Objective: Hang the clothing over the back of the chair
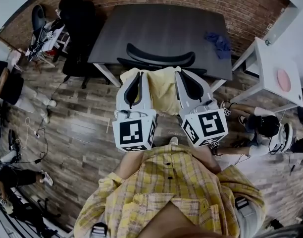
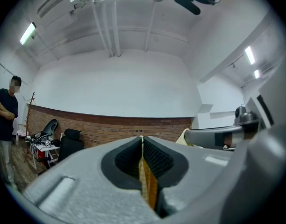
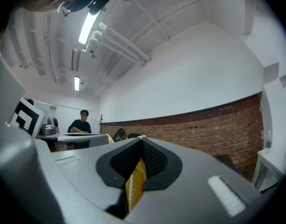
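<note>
Clamped on yellow garment [image 1: 164, 90] with left gripper [image 1: 136, 78] and right gripper [image 1: 183, 78]; recommend keeping both level, clearing chair backrest [image 1: 160, 58], draping evenly

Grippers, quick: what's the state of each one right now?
Left gripper: closed, pinching an edge of the yellow clothing.
Right gripper: closed, pinching the same yellow clothing.

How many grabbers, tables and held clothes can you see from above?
Grey two-jaw grippers: 2 (left gripper, right gripper)
Tables: 2 (dark rectangular table, small white table)
Held pale yellow fabric garment: 1
Total: 5
</note>
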Demonstrator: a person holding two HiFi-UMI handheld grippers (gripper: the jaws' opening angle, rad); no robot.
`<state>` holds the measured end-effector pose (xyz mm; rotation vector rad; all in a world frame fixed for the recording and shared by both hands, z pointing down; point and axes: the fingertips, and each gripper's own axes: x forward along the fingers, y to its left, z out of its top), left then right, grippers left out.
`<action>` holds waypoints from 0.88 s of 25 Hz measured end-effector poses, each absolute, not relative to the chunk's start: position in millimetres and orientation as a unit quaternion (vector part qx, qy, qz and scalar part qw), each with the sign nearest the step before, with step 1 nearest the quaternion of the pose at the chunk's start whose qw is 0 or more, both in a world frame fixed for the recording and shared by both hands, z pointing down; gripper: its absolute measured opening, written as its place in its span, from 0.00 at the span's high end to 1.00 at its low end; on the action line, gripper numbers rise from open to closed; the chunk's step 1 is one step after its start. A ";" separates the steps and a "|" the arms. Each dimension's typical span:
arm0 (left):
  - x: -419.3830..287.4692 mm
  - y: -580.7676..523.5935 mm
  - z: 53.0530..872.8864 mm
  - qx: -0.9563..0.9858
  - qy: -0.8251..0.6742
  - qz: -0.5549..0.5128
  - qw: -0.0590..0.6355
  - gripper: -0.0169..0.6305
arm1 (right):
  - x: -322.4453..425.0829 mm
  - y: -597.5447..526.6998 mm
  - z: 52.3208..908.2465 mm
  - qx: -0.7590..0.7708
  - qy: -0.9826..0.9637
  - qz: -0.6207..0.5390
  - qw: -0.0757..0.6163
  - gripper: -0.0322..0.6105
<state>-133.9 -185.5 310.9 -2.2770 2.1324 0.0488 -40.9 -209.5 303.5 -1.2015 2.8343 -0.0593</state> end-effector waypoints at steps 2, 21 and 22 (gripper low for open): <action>-139.4 -187.6 301.7 -0.738 0.674 0.017 0.022 0.96 | -47.4 -210.6 294.2 -0.399 0.916 -0.012 0.032 0.94; -152.5 -228.6 261.9 -0.789 0.610 0.032 0.064 0.96 | -58.1 -246.9 254.3 -0.465 0.883 0.035 0.044 0.94; -154.1 -231.0 258.1 -0.790 0.608 0.033 0.065 0.96 | -58.4 -249.2 250.1 -0.466 0.883 0.039 0.044 0.94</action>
